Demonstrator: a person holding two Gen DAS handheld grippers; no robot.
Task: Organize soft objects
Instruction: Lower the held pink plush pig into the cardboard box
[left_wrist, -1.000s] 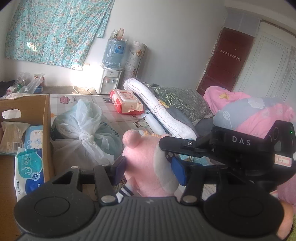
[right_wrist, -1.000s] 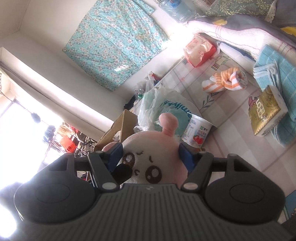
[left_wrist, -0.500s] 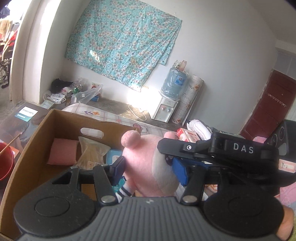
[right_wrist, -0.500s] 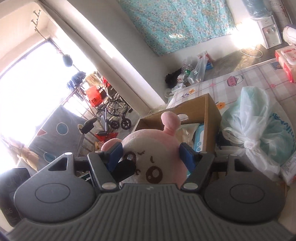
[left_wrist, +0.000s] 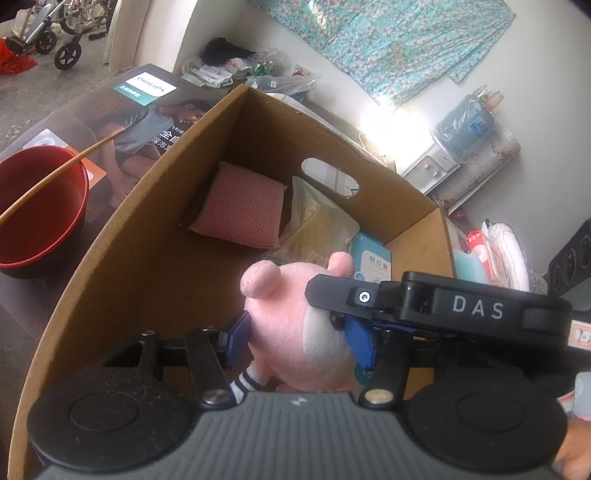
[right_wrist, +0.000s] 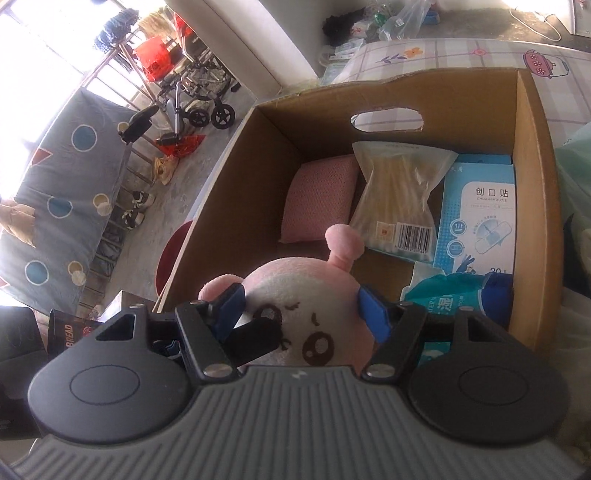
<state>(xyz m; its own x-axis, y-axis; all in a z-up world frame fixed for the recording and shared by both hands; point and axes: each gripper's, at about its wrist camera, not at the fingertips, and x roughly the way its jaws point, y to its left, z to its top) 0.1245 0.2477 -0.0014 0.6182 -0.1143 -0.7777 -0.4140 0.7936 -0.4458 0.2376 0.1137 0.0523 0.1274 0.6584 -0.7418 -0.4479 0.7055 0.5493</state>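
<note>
Both grippers are shut on one pink plush toy (left_wrist: 291, 332), which also shows in the right wrist view (right_wrist: 306, 295), face toward the camera. My left gripper (left_wrist: 295, 338) squeezes its body, and my right gripper (right_wrist: 301, 310) squeezes its head from the other side. The toy hangs above the open cardboard box (left_wrist: 122, 229), near its front edge. Inside the box (right_wrist: 532, 155) lie a pink cushion (right_wrist: 317, 195), a clear bag of cotton swabs (right_wrist: 399, 195), a blue plaster box (right_wrist: 476, 221) and a teal wipes pack (right_wrist: 458, 299).
A red bowl (left_wrist: 40, 206) with a thin stick stands left of the box on a dark printed carton (left_wrist: 147, 107). A water dispenser (left_wrist: 461, 133) stands by the far wall. A wheelchair (right_wrist: 199, 96) and a sofa cover (right_wrist: 59, 192) are on the floor side.
Both grippers carried the plush toy left from over the table to above the open box and tilted downward. The box interior now fills both views. The grip stayed shut.
</note>
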